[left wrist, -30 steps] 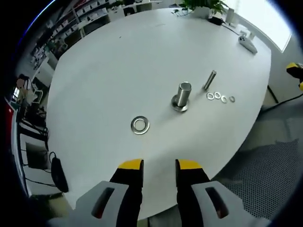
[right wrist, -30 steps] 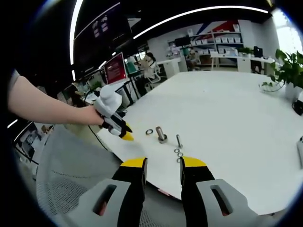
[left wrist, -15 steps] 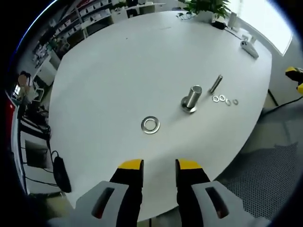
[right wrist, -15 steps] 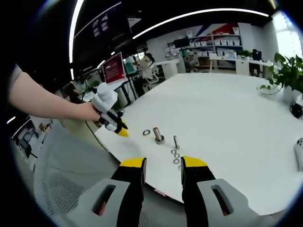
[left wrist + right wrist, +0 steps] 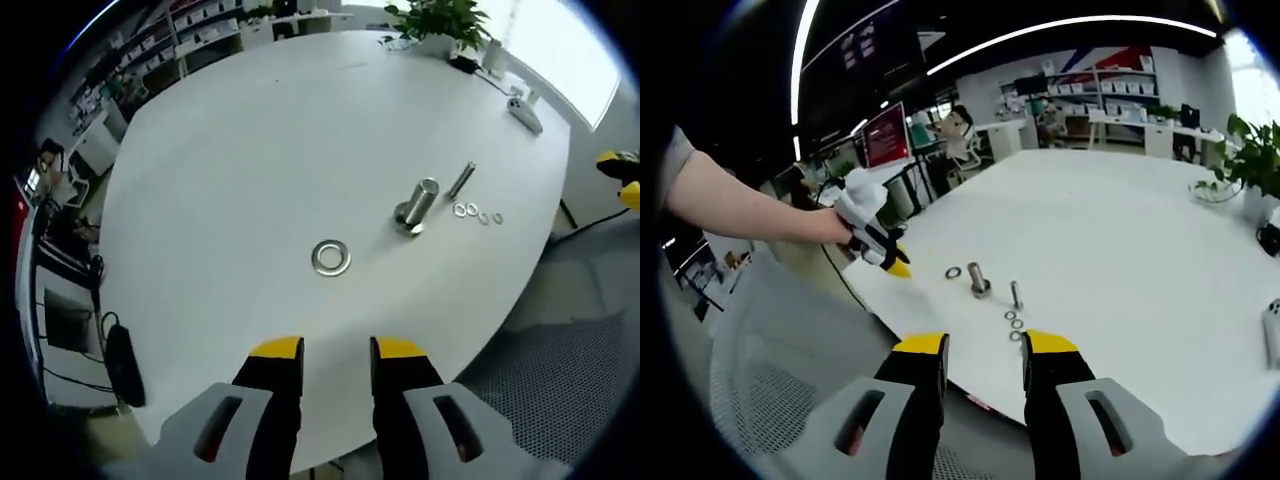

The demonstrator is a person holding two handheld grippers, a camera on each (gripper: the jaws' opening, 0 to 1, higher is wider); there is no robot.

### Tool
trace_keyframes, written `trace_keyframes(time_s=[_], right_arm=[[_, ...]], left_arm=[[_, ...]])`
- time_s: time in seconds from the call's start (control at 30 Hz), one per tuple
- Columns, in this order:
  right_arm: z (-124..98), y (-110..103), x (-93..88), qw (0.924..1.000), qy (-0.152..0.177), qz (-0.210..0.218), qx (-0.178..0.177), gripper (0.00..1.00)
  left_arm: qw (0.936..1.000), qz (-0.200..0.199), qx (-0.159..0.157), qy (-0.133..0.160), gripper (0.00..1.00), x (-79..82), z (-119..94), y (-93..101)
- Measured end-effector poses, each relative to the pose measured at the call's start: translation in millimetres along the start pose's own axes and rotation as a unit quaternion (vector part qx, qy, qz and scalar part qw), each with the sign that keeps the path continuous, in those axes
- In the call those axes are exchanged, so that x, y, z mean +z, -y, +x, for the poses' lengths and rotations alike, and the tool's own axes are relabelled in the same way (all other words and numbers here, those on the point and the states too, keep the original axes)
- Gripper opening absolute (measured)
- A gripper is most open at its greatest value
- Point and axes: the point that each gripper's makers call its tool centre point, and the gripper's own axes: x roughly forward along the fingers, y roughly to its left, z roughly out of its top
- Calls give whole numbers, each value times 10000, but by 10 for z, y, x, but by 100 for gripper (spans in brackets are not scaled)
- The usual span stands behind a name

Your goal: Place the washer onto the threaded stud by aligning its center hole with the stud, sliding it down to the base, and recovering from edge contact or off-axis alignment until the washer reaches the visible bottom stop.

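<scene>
Both tongs are hanging empty with jaws apart, the left gripper (image 5: pixel 336 348) facing the washer (image 5: pixel 331 257) lying flat on the table (image 5: pixel 230 160) beside the upright stud (image 5: pixel 419 203), so pickup comes next.

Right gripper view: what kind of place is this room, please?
Probably an open office or lab. A large white table stands in front, shelves with boxes line the far wall, and a red screen and a potted plant stand nearby.
</scene>
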Motion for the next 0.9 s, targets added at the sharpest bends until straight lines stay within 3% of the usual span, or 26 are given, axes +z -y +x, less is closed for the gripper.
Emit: trace_keyframes(time_s=[0.3, 0.63, 0.9], right_arm=[[-28, 128, 13, 9994, 44, 115, -314, 33], [-109, 341, 82, 9954, 120, 72, -953, 33], [-149, 410, 129, 9927, 52, -49, -1204, 38]], left_arm=[[9996, 160, -189, 146, 24, 19, -1, -49], [9978, 374, -413, 367, 24, 58, 25, -14], [9942, 585, -566, 701, 24, 223, -24, -6]])
